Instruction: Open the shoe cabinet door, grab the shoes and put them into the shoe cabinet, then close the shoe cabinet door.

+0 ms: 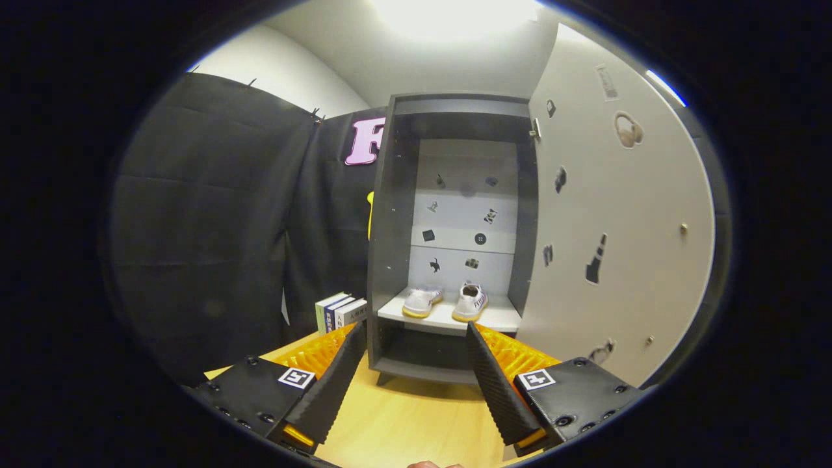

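White shoes (pixel 444 302) with yellow soles, dark grey shoe cabinet (pixel 390 227), pale sticker-dotted door (pixel 617 260), light wood table (pixel 403 416)

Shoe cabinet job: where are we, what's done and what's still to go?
Done: the shoe cabinet stands with its door swung open, and both shoes sit side by side on its lower shelf. In hand: nothing; the gripper is open and empty, its fingers short of the cabinet, over the wooden table. Left: closing the door.

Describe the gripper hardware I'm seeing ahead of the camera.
The gripper has two long fingers with ribbed faces, each on a black block with screws and a square black-and-white marker tag. Ridged orange plastic sits behind them. They stand open, holding nothing.
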A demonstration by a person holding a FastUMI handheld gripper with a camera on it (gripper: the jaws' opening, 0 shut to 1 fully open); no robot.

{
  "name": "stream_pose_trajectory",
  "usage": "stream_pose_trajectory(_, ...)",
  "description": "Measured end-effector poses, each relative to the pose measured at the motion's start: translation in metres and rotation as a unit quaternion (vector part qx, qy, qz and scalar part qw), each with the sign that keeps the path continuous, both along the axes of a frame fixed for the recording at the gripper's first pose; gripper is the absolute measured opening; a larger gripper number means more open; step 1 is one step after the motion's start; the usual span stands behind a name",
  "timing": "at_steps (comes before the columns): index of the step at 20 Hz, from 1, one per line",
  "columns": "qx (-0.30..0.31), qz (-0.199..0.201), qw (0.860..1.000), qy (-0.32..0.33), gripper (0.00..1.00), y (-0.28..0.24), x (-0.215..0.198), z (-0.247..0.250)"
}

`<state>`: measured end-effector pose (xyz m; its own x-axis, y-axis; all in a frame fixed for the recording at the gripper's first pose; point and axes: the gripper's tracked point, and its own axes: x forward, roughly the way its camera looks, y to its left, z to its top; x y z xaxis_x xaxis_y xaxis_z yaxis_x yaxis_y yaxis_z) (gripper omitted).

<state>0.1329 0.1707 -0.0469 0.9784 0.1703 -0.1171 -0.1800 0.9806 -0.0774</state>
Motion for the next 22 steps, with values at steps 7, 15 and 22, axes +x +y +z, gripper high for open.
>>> stream_pose_trajectory(7, 0.035, -0.039, 0.998, 0.023, 0.98, -0.085, -0.070, 0.010)
stream_pose_trajectory(15, 0.000, -0.075, 0.997, 0.001, 0.97, -0.251, -0.085, 0.019)
stream_pose_trajectory(22, 0.054, -0.081, 0.995, -0.029, 0.97, -0.314, -0.021, 0.035)
